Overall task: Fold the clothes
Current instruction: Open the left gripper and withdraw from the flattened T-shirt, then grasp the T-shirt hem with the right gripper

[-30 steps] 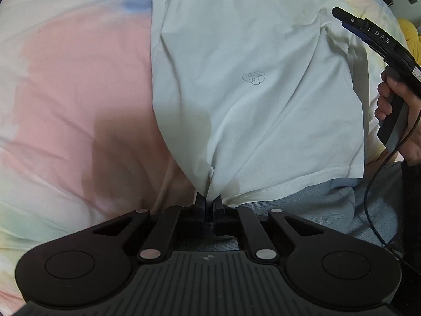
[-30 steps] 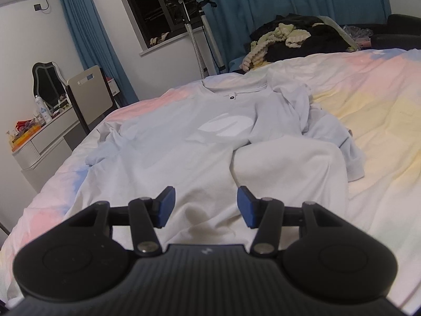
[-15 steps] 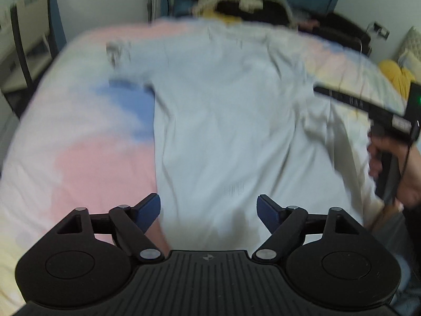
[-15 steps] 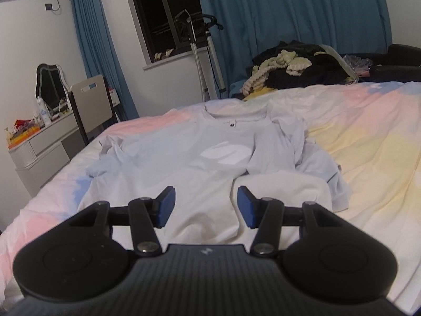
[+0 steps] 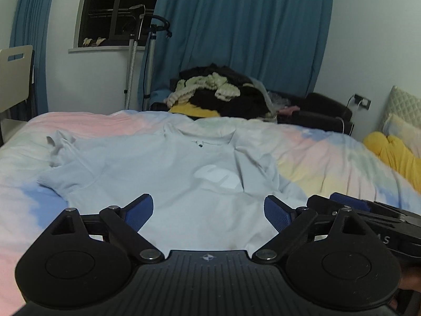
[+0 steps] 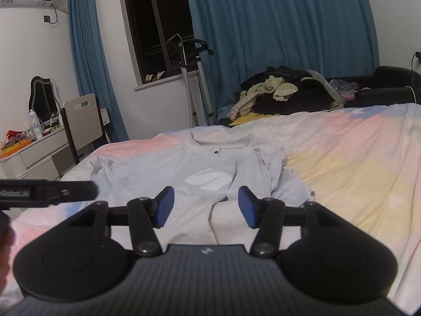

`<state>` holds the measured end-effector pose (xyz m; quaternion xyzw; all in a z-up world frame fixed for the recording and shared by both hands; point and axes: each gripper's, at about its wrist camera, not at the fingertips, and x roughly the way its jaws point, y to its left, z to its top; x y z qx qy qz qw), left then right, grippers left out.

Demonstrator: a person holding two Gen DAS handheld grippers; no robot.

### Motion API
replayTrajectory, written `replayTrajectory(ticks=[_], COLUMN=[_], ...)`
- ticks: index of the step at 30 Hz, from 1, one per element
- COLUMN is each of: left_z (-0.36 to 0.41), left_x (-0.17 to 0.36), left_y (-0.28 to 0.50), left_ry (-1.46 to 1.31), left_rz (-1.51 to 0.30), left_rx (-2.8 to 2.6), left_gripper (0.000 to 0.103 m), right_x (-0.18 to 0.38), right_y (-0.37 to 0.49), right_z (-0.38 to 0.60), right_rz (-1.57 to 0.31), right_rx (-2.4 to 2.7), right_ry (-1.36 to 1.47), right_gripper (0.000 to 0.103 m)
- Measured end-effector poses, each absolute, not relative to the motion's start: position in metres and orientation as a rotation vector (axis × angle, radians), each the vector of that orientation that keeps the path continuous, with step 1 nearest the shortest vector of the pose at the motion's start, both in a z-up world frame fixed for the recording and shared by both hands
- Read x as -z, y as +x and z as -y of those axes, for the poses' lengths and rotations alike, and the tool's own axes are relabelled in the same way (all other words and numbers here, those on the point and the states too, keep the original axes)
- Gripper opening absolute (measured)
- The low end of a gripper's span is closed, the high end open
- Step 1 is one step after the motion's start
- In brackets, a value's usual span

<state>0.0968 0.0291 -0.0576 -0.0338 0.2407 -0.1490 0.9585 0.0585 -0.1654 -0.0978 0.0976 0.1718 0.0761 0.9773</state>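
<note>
The pale T-shirt [image 5: 163, 184] is lying spread on the bed [image 5: 329, 158]. The left gripper [image 5: 208, 213] and right gripper [image 6: 205, 205] are hovering above it, fingers apart, gripping nothing.

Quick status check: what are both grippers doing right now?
Left gripper: open, holding nothing, above the t-shirt.
Right gripper: open, holding nothing.
</note>
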Motion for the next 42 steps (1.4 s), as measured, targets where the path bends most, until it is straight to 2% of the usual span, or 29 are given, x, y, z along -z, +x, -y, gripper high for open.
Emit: replayTrajectory(ticks=[5,9,12,14,18,20,30,34,36,38,41,42], left_z=[-0.039,-0.046,-0.047,-0.050,-0.058,-0.060,-0.063,-0.066,-0.069,-0.070,-0.068,-0.066], left_x=[0.090,0.092,0.092,0.093,0.092,0.092,0.093,0.094,0.094,0.095,0.099,0.101], left_y=[0.097,0.099,0.099,0.097,0.095,0.093,0.091,0.092,0.094,0.098,0.104,0.105], left_ry=[-0.058,-0.054,-0.055,-0.065,-0.105,-0.107,-0.113,-0.140,-0.179,-0.212,-0.225,-0.216], left_rz=[-0.497,-0.476,-0.457,-0.456,-0.455,-0.448,-0.450,-0.456,-0.464,-0.477,-0.502,-0.510], left_rx=[0.285,0.264,0.263,0.260,0.238,0.232,0.211,0.208,0.211,0.218,0.229,0.234], left_gripper=[0.093,0.094,0.096,0.097,0.097,0.098,0.099,0.100,0.100,0.100,0.101,0.101], right_x=[0.108,0.111,0.111,0.112,0.114,0.115,0.094,0.097,0.110,0.131,0.161,0.170], right_y=[0.072,0.080,0.081,0.081,0.083,0.084,0.121,0.155,0.171,0.183,0.196,0.200], right_z=[0.164,0.161,0.159,0.160,0.161,0.164,0.228,0.291,0.318,0.336,0.349,0.350], right_rz=[-0.375,-0.377,-0.369,-0.367,-0.366,-0.361,-0.337,-0.373,-0.413,-0.462,-0.536,-0.561], right_rx=[-0.146,-0.146,-0.137,-0.130,-0.113,-0.103,-0.074,-0.047,-0.022,-0.011,-0.038,-0.055], right_ry=[0.214,0.217,0.202,0.202,0.196,0.201,0.347,0.497,0.545,0.601,0.677,0.700], right_gripper=[0.062,0.067,0.074,0.083,0.094,0.103,0.103,0.101,0.089,0.070,0.052,0.049])
